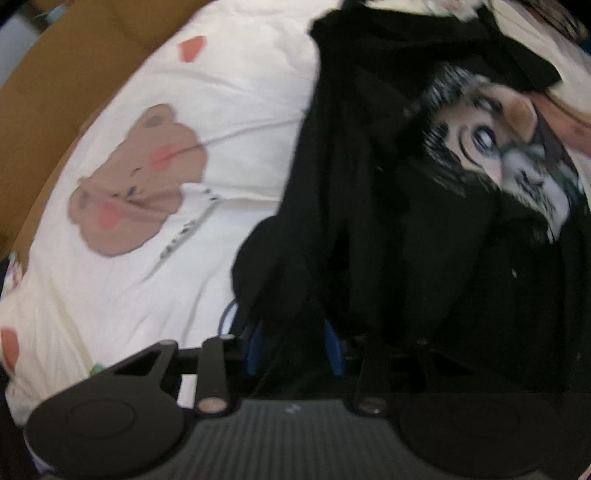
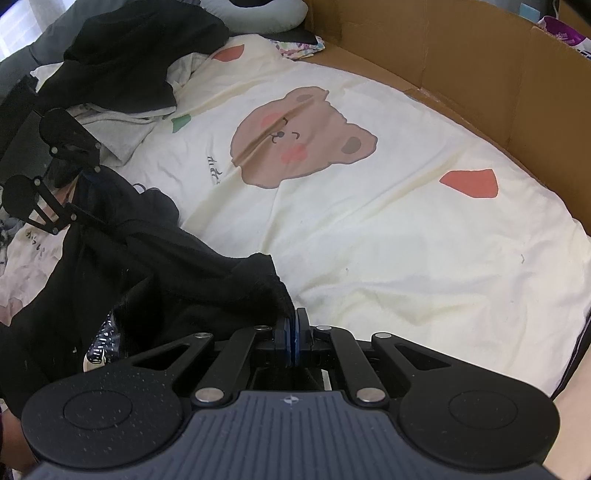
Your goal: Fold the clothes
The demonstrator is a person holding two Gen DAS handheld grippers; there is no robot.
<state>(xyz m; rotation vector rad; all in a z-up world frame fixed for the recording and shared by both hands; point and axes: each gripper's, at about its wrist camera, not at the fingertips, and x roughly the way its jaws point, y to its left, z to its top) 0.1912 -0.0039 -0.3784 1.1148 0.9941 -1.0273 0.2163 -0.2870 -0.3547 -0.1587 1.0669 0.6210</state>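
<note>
The black T-shirt (image 2: 155, 266) lies bunched on the bear-print blanket (image 2: 388, 229). The right claw (image 2: 292, 325) is clamped tight on its edge. The left claw (image 1: 295, 347) has black cloth between its blue fingers (image 1: 334, 347); whether they pinch it I cannot tell.

A blanket (image 2: 369, 229) covers the bed, and a cardboard wall (image 2: 480, 74) stands along its far and right side in the right wrist view. On the blanket's left part lies a garment (image 2: 147, 266), one corner of it pinched in the right gripper (image 2: 293, 325) at the near edge. The left gripper (image 2: 79, 177) sits at the garment's far left end, with cloth between its fingers (image 1: 255, 347). Behind it, a pile of clothes (image 2: 122, 66) rests on the blanket, and a pillow (image 2: 266, 14) lies beyond the pile.
</note>
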